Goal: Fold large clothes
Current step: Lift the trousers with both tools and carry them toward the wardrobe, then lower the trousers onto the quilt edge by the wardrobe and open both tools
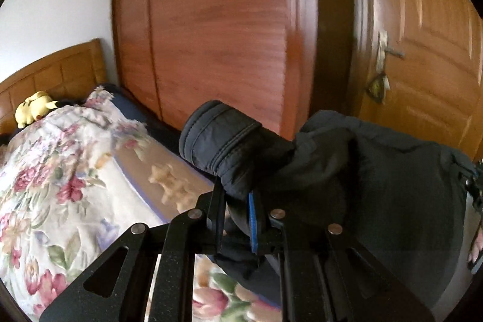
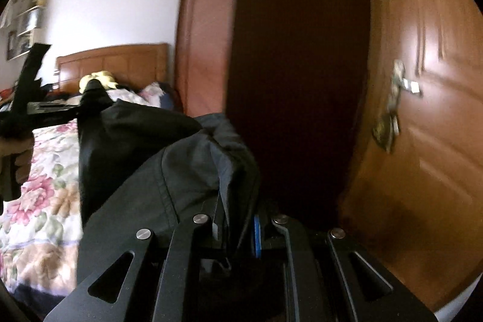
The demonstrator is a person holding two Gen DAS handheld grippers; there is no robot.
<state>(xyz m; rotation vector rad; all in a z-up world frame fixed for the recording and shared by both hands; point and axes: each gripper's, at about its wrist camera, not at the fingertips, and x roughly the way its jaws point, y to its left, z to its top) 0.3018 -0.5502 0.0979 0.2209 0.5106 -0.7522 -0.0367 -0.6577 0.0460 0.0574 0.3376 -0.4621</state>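
Note:
A dark padded jacket (image 1: 377,171) hangs in the air between both grippers, above a bed. My left gripper (image 1: 238,195) is shut on the jacket's sleeve; the stitched cuff (image 1: 220,135) sticks up above the fingers. In the right wrist view my right gripper (image 2: 237,213) is shut on another bunched fold of the same jacket (image 2: 181,165), which drapes to the left. The left gripper (image 2: 90,98) shows there too, held by a hand (image 2: 18,153), with dark cloth hanging from it. The right gripper's edge (image 1: 474,186) peeks in at the far right of the left wrist view.
A bed with a floral quilt (image 1: 60,186) lies below and to the left, with a wooden headboard (image 1: 54,74) and a yellow plush toy (image 1: 36,107). A reddish wooden wardrobe (image 1: 226,35) and a door (image 1: 422,50) with a handle (image 2: 404,83) stand close ahead.

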